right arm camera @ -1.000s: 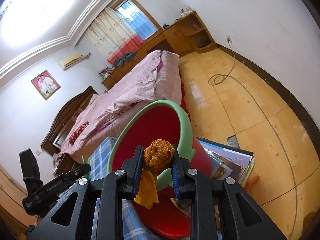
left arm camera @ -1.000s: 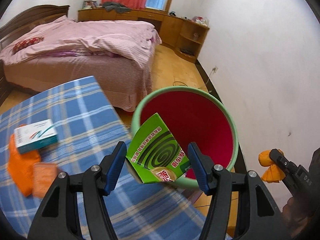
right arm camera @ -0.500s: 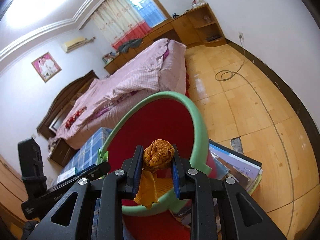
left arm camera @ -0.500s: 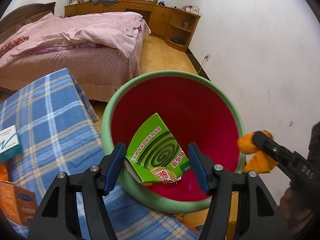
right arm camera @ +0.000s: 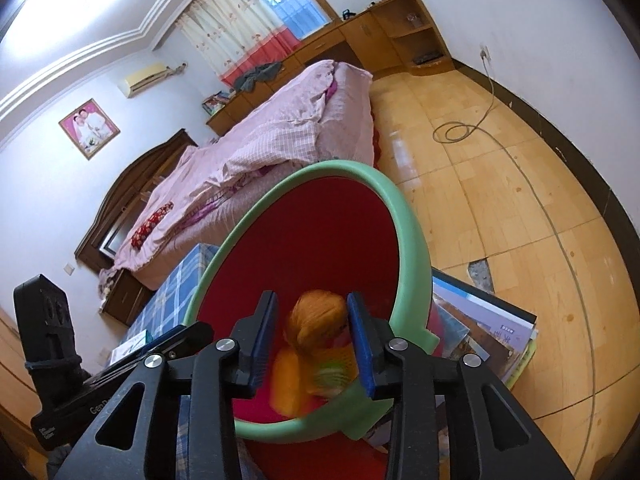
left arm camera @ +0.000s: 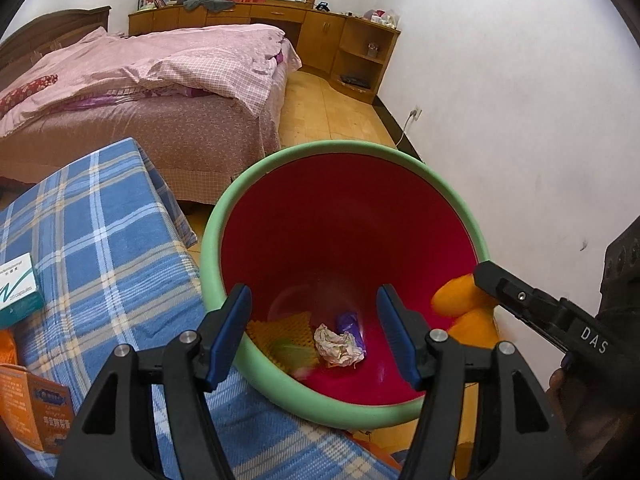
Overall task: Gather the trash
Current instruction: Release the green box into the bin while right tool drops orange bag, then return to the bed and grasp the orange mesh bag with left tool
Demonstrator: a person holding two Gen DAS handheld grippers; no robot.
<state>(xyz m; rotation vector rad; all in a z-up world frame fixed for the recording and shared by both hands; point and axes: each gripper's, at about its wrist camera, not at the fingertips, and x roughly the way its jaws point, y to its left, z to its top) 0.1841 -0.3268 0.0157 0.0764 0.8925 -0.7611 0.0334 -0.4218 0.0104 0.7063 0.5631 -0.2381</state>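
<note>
A pink-covered bed (left arm camera: 152, 80) fills the far side of the room. Nearer lies a worktop under a blue plaid cloth (left arm camera: 100, 240), with a white-and-teal box (left arm camera: 18, 294) and an orange box (left arm camera: 34, 410) at its left edge. A red bin with a green rim (left arm camera: 460, 204) stands against the cloth's right edge. On the bin's floor lie a yellow mesh piece (left arm camera: 286, 328), a blurred green carton (left arm camera: 290, 350), a crumpled paper wad (left arm camera: 338, 346) and a purple wrapper (left arm camera: 349, 322). The left claw (left arm camera: 314, 334) hangs over the bin mouth, fingers apart and holding nothing. The right claw (right arm camera: 312, 338) is opening above the rim; the orange cloth (right arm camera: 316, 320) sits blurred between its fingers, touching only the right pad.
</note>
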